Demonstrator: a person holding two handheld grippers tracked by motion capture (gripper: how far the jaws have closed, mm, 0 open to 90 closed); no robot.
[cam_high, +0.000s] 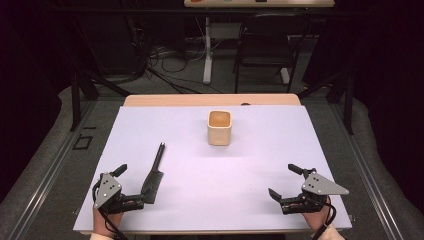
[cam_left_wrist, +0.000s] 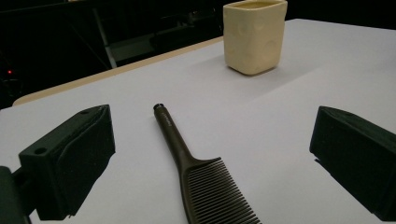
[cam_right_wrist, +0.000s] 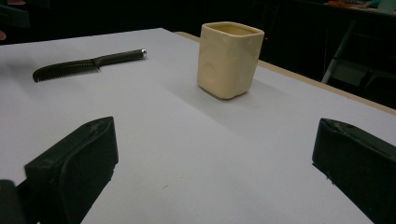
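— Where's the comb (cam_high: 154, 176)?
— Flat on the white table cover (cam_high: 215, 200), near the 8 o'clock corner in the high view. Handle aimed toward 12, just a touch toward 1; toothed end nearest the person. Dark, one piece, teeth along one side.

— And from the left gripper view?
— Lying between the two black jaws, teeth at 6, handle tip toward 11. Not touched by either pad.

— Left gripper (cam_high: 134, 182), then?
— Spread wide, nothing pinched. One jaw raised at about 10 o'clock of the comb's toothed end, the other low by that end, so the comb's lower part sits in the gap. Contact there hard to tell from above; none seen from the gripper's own view. Grey plate on top, cable trailing back toward 6.

— Hand behind it?
— Entering from the bottom edge, low over the cover, gripper pointing toward 1 or 2 o'clock.

— Right gripper (cam_high: 283, 181)?
— Also spread wide, holding nothing, bare cover between the jaws. Near the 4 o'clock corner, well apart from the comb, pointing toward 10 or 11. Hand likewise in from the bottom edge.

— Anything else on the table?
— Cream square cup (cam_high: 219, 128), upright, open top, toward 12 from the centre. Well apart from comb and both grippers. Chair (cam_high: 264, 47) and cables on the floor beyond the far edge.
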